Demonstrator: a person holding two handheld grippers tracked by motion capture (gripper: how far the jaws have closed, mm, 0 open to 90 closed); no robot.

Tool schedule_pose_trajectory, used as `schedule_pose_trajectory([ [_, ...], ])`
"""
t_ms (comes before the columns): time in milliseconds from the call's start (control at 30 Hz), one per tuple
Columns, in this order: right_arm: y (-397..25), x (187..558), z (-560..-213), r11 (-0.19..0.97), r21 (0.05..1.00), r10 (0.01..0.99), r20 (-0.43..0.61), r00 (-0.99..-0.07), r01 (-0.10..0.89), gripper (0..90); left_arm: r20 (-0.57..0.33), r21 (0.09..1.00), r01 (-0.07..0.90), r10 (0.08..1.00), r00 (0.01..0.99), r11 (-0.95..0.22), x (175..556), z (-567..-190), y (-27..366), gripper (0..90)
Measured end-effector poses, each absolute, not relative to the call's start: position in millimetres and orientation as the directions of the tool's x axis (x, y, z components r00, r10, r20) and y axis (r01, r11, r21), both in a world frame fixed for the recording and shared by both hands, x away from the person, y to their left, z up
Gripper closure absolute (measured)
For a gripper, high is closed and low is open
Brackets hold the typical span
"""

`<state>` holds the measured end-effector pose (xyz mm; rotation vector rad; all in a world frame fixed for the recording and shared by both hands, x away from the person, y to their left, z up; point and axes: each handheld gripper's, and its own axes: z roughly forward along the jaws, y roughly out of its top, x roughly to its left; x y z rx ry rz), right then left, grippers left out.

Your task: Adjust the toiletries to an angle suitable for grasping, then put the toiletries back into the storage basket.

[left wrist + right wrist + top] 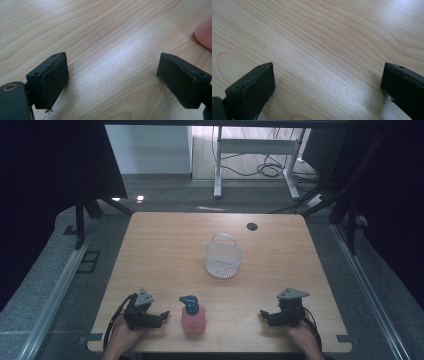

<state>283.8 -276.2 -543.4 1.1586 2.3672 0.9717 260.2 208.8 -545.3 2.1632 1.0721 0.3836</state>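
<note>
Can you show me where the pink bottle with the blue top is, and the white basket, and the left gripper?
pink bottle (pixel 193 320), high view, on its pink body.
white basket (pixel 223 261), high view, on its mesh wall.
left gripper (pixel 165 314), high view, between the tips of its fingers.

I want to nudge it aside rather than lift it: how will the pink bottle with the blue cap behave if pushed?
The pink bottle stands upright and looks taller than its base, so a push near the blue cap may tip it; pushed low, it probably slides on the smooth wooden table. Its rounded body could roll if it falls.
</note>
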Motion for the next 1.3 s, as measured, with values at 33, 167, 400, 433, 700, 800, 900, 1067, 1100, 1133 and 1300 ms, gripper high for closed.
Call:
schedule_pose_trajectory([
  [33,-276.2,283.8,-543.3,0.436,0.701,0.789,0.002,-0.614,0.563,0.0,-0.036,0.69,0.585,0.786,0.617,-0.427,260.2,-545.3,208.8,10.2],
  [167,-276.2,283.8,-543.4,0.437,0.702,0.789,0.002,-0.615,0.563,0.0,-0.034,0.69,0.586,0.79,0.612,-0.424,259.4,-545.2,208.8,10.7],
  [400,-276.1,283.2,-543.5,0.44,0.702,0.785,0.001,-0.619,0.56,0.0,-0.034,0.691,0.587,0.792,0.609,-0.422,258.7,-545.1,208.8,11.1],
  [433,-276.3,283.3,-543.4,0.44,0.702,0.786,0.001,-0.618,0.56,0.0,-0.033,0.69,0.587,0.792,0.61,-0.423,258.7,-545.2,208.8,11.1],
  [700,-276.6,283.0,-543.4,0.438,0.704,0.784,0.004,-0.62,0.559,0.0,-0.034,0.691,0.587,0.792,0.609,-0.422,258.7,-545.1,208.8,11.2],
  [800,-277.1,283.0,-543.3,0.437,0.704,0.783,0.007,-0.622,0.559,0.0,-0.033,0.69,0.587,0.792,0.61,-0.423,258.6,-545.1,208.8,11.2],
  [900,-278.1,282.5,-543.1,0.437,0.706,0.781,0.01,-0.625,0.557,0.2,-0.034,0.69,0.587,0.792,0.61,-0.422,258.7,-545.1,208.9,11.1],
  [1067,-279.1,281.5,-542.9,0.435,0.709,0.777,0.016,-0.63,0.555,0.4,-0.034,0.69,0.587,0.792,0.61,-0.422,258.7,-545.1,208.9,11.2],
  [1100,-279.4,280.4,-542.5,0.433,0.71,0.773,0.025,-0.634,0.555,0.5,-0.034,0.69,0.587,0.792,0.61,-0.423,258.7,-545.1,208.9,11.2],
  [1133,-279.4,280.4,-542.5,0.433,0.71,0.773,0.025,-0.634,0.555,0.5,-0.034,0.69,0.587,0.792,0.61,-0.423,258.7,-545.1,208.9,11.1],
  [1300,-277.4,275.8,-541.0,0.445,0.707,0.761,0.025,-0.648,0.549,0.6,-0.033,0.69,0.587,0.792,0.61,-0.423,258.7,-545.1,208.9,11.2],
])
